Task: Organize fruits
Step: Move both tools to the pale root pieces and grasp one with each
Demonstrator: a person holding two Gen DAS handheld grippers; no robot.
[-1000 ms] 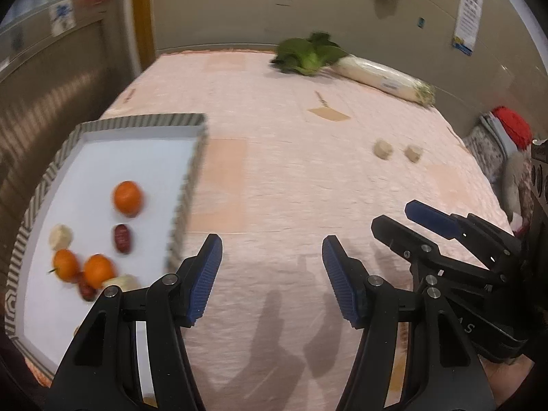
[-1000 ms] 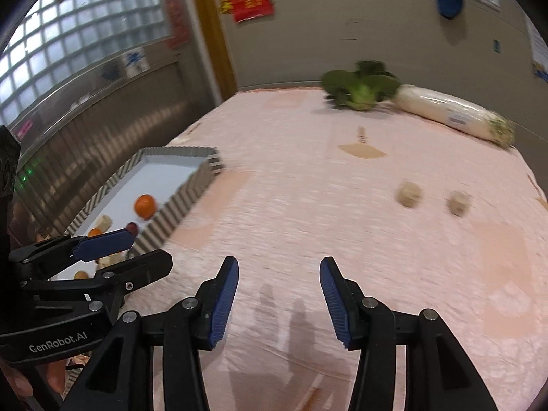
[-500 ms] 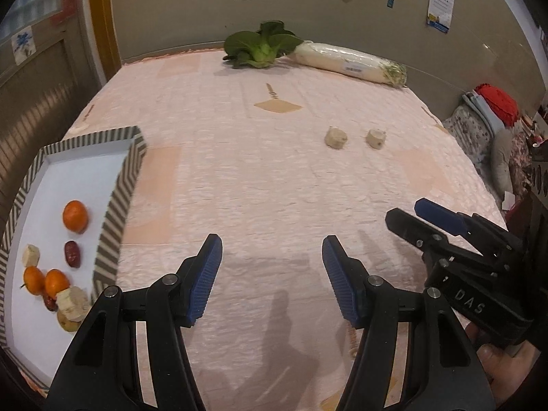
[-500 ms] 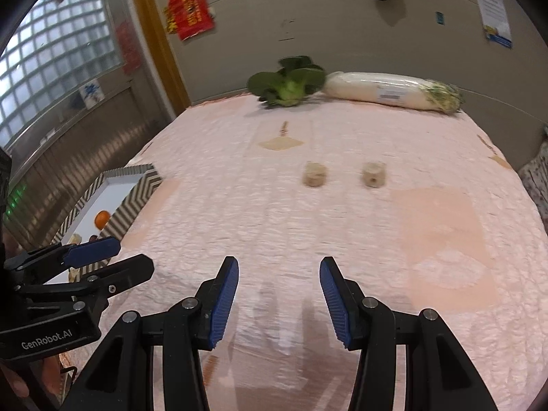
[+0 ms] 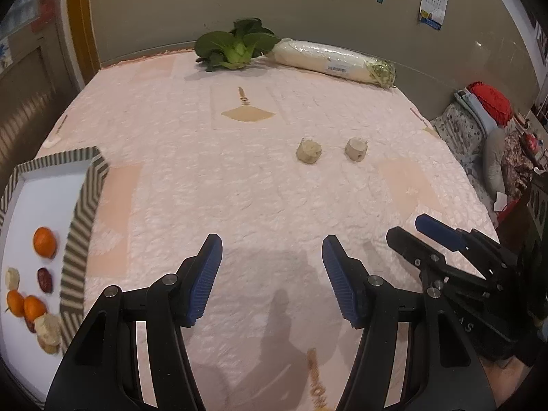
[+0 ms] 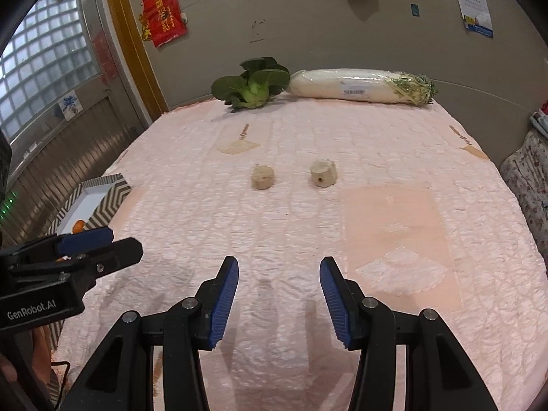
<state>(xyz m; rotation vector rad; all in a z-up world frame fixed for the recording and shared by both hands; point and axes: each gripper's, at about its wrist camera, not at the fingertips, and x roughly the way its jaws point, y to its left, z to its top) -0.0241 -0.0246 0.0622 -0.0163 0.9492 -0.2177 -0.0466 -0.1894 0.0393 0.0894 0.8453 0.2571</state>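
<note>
Your left gripper (image 5: 270,277) hangs over the near part of the pink quilted bed (image 5: 239,178), jaws released, nothing between them. Your right gripper (image 6: 279,294) is just beside it, jaws also parted and empty, tilted down toward the bed.

Count on the open quilt: two pale cut chunks, both short stubby cylinders, side by side but apart. The left chunk (image 6: 263,177) sits with a flat cut face up. The right chunk (image 6: 323,173) likewise, with a small dark hole in its side facing you. Too stubby for either to show a clear long axis.

Count in the striped tray (image 5: 82,212) at the left edge of the bed, left wrist view: three orange fruits, one (image 5: 44,241) alone farther up the tray, two (image 5: 24,304) touching near the bottom. Two dark red fruits show: one (image 5: 45,279) oval, long axis running roughly up and down the picture, the other partly hidden under the pale pieces. At least two pale chunks: one (image 5: 12,278) by the left rim, another (image 5: 48,325) at the tray's near end against the striped wall, with a further piece under it hard to make out.

Far edge, by the wall: one leafy green vegetable (image 6: 253,84), stem end toward you. One long white wrapped vegetable (image 6: 359,85) lies with its long axis across the picture, leafy end to the right, blunt end just beside the greens.
</note>
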